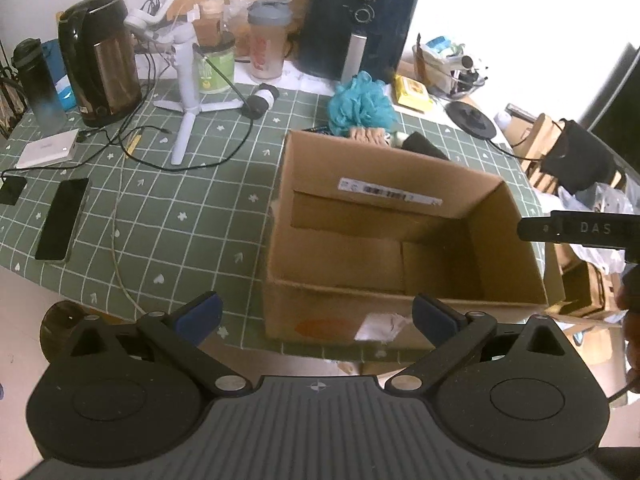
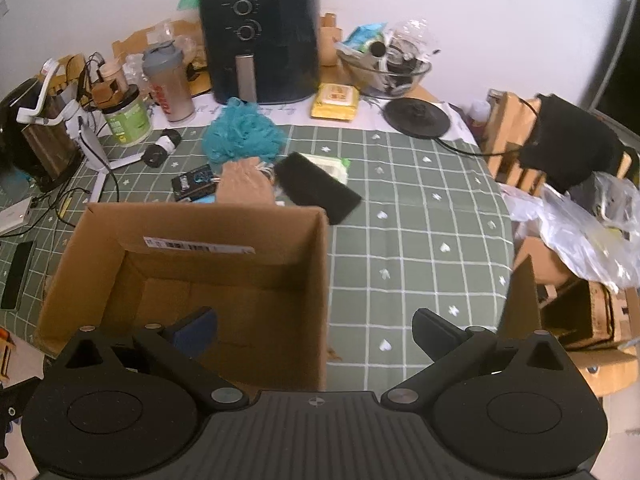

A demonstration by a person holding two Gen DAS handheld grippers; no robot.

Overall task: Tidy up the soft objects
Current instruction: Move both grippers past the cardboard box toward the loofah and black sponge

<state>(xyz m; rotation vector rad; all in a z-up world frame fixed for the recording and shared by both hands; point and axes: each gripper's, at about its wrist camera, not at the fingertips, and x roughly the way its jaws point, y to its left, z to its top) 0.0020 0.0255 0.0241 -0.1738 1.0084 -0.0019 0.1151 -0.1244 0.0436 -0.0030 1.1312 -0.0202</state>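
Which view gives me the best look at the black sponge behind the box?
The right wrist view. There the black sponge lies in full sight on the tablecloth behind the cardboard box, beside the tan pouch. In the left wrist view only its top end shows above the far wall of the box.

Matt corrugated cardboard box (image 2: pixel 192 264) — beside it a frilly teal mesh pouf (image 2: pixel 242 134), a matt black foam sponge (image 2: pixel 316 188) — glossy metal kettle (image 1: pixel 100 60).
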